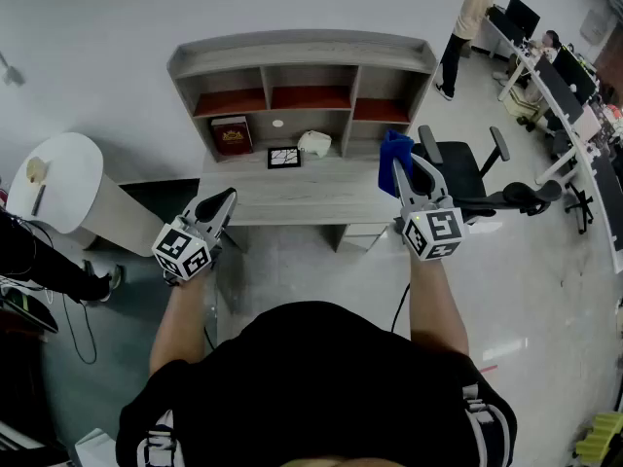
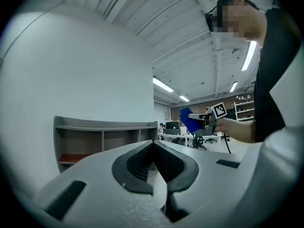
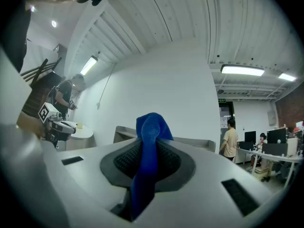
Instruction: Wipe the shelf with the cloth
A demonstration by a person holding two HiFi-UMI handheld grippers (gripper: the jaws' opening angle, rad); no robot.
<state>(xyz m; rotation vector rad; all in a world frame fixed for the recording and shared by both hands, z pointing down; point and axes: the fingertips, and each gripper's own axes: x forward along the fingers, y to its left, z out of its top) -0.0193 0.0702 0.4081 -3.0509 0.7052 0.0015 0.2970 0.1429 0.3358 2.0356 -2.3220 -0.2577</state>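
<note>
Room: open office with a pale grey floor (image 1: 545,290) and a white wall (image 1: 117,27). Against the wall stands a grey wooden shelf (image 1: 302,58) over a bare desk surface (image 1: 292,200). Shelf, upper row: three open compartments with red-brown bases, nothing visible in them. Shelf, lower level: a dark red book (image 1: 232,135) upright at the left, a small white round item (image 1: 278,124) behind, a black-framed tile (image 1: 284,157) leaning at the middle, a white object (image 1: 314,143) just beside it. Left of the shelf: a round white table (image 1: 54,178). Right of it: a black office chair (image 1: 467,178); further off, rows of desks with monitors (image 1: 560,81) and a standing person (image 1: 472,13). Left gripper (image 1: 229,196): jaws pressed together with nothing between them, held over the surface's left front edge. Right gripper (image 1: 401,171): jaws pinching a blue cloth (image 1: 393,150), which bunches up above the jaw tips, held in the air near the shelf's right end; whether it touches the shelf cannot be told.
</note>
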